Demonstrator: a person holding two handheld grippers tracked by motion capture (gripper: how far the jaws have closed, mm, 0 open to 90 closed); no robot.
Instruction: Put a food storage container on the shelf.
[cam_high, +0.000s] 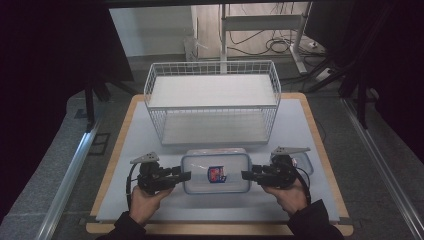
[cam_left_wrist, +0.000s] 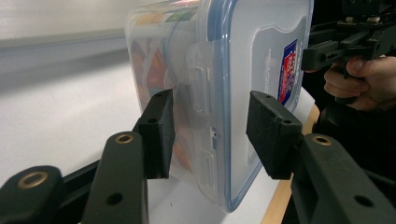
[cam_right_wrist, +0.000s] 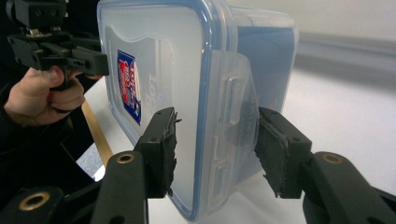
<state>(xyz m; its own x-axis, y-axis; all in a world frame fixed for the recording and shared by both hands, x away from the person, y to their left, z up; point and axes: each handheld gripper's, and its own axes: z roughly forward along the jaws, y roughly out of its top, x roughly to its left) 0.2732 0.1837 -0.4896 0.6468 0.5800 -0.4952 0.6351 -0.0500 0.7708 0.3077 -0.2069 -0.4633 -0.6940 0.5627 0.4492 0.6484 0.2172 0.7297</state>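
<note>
A clear plastic container (cam_high: 216, 172) with a blue-rimmed lid and a red and blue sticker lies on the white table top (cam_high: 125, 200), near the front. My left gripper (cam_high: 187, 175) holds its left end and my right gripper (cam_high: 245, 175) its right end, both turned on edge. In the left gripper view the left gripper (cam_left_wrist: 210, 135) straddles the end latch, one pad on the lid and one at the lower edge of the container (cam_left_wrist: 261, 56). In the right gripper view the right gripper (cam_right_wrist: 215, 149) clamps the container (cam_right_wrist: 159, 56) likewise, across a latch flap (cam_right_wrist: 233, 107) that flares outward.
A white wire basket (cam_high: 212, 100) stands open-topped behind the container, at the middle of the table. A small clear lid or dish (cam_high: 306, 162) lies just behind my right hand. The table's wooden rim runs along the front and sides.
</note>
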